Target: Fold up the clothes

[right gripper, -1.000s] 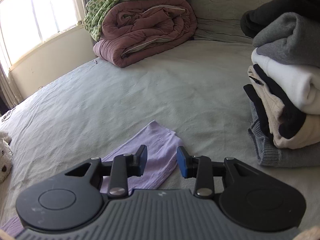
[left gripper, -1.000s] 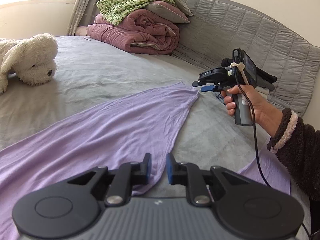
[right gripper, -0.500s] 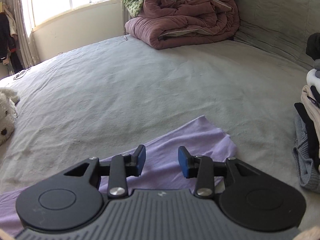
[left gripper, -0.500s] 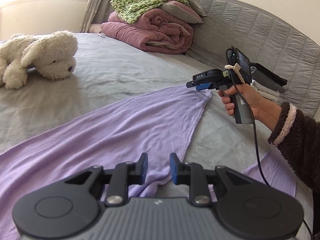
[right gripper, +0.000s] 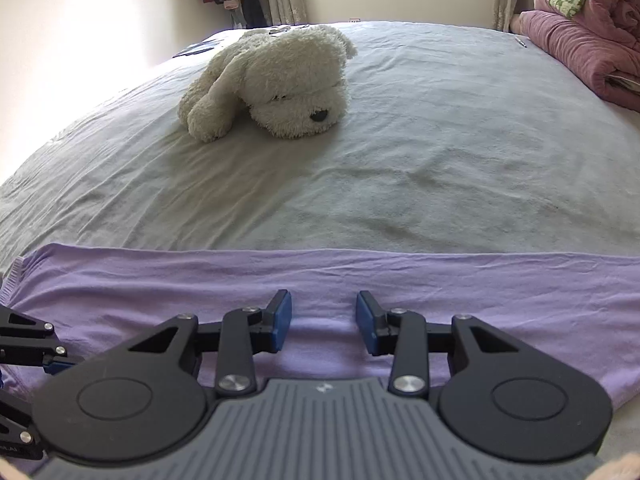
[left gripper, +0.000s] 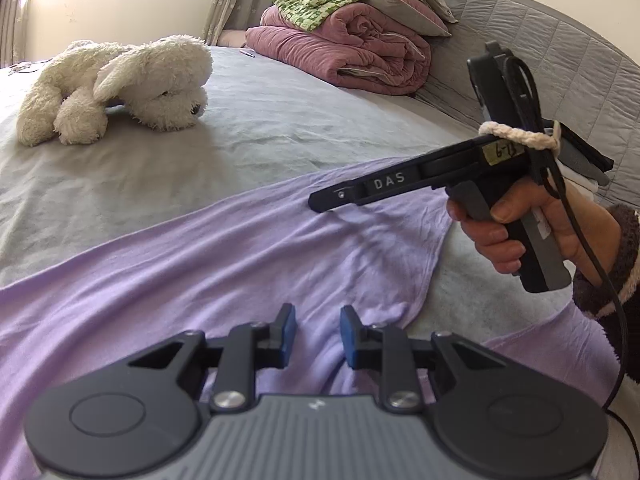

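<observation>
Bright window daylight, blown-out glare, sharp focus, fisheye-bent edges

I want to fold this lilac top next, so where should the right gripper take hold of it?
Probably the lilac top's far long edge, which lies flat and straight across the gray bedsheet. Bring the right gripper, its jaws opening and empty, down from above, one of its fingers under that edge.

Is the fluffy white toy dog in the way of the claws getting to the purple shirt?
No. The fluffy white toy dog lies farther back on the grey bed sheet. The right claw, jaws opening, and the left claw hang right over the spread purple shirt with nothing between.
</observation>
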